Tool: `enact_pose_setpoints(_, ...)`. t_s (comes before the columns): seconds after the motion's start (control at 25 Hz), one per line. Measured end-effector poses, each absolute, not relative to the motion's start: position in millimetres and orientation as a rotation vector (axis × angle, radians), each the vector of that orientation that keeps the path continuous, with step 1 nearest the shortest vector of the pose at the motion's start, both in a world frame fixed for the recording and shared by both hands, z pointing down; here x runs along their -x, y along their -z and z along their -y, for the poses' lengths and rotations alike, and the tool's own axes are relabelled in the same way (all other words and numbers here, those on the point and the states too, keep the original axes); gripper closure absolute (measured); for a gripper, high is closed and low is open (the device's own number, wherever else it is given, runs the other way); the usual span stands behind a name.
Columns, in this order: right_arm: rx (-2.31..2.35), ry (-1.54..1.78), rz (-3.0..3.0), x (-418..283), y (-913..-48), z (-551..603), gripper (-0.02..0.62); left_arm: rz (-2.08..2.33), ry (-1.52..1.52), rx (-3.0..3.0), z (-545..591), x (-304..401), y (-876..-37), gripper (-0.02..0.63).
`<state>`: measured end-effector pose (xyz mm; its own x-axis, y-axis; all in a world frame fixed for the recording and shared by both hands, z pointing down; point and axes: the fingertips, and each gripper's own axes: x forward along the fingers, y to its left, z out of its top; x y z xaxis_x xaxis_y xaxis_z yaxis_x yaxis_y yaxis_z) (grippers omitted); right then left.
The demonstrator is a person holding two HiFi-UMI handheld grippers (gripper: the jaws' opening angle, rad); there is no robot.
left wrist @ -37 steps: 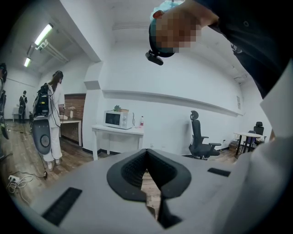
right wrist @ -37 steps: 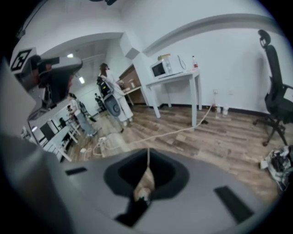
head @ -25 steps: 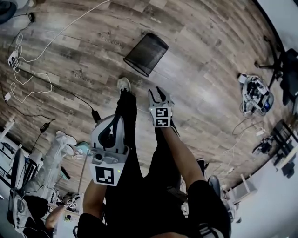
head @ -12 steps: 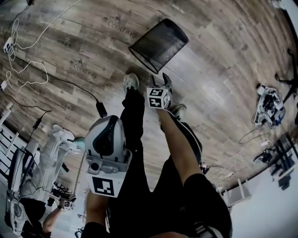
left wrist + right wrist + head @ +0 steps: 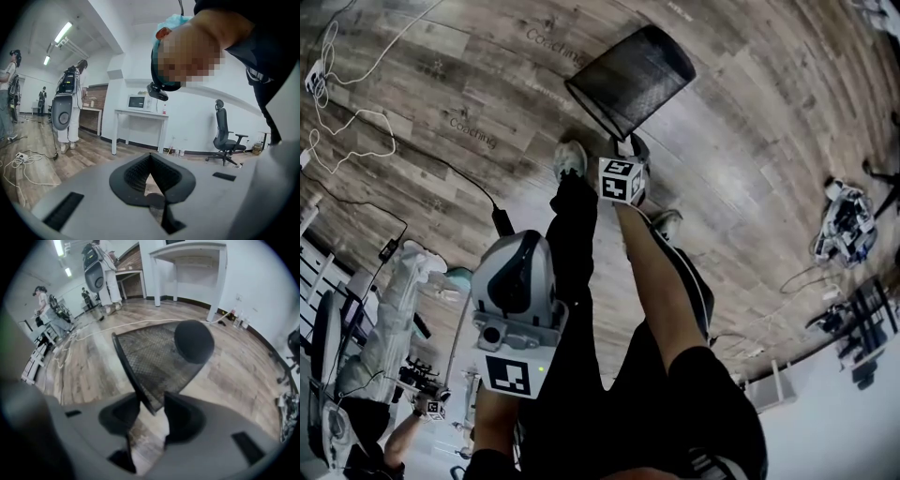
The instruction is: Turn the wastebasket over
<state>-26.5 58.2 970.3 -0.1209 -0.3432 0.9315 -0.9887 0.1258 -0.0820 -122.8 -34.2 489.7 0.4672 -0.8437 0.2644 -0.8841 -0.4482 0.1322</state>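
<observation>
The wastebasket (image 5: 633,80), black wire mesh, lies on its side on the wooden floor, its open mouth toward the person's feet. In the right gripper view its rim (image 5: 133,376) runs down between the jaws and its round base (image 5: 194,341) points away. My right gripper (image 5: 627,150) points steeply down at the near rim. Its jaws (image 5: 151,411) are closing with the rim between them, and floor still shows in the gap. My left gripper (image 5: 517,272) hangs near the person's leg, well short of the basket. It (image 5: 150,159) is shut on nothing.
White cables (image 5: 356,131) and a black power lead (image 5: 500,220) trail over the floor at left. The person's shoe (image 5: 572,159) stands just before the basket. Equipment (image 5: 847,225) lies at right. A white table (image 5: 140,112), an office chair (image 5: 225,136) and other people (image 5: 70,108) stand beyond.
The right gripper has dropped from above the feet down to the basket's near rim. The basket now looks larger and nearer in the head view. The left gripper has sunk a little.
</observation>
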Motion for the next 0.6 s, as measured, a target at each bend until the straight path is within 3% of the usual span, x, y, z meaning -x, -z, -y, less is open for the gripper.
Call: enact_pose_setpoints(0.6, -1.344, -1.026, 1.567, -7.9, -946.6, -60.6, 0.478, 1.447, -0.220, -2.439, 31.6, 129.1, -486.5, 0.571)
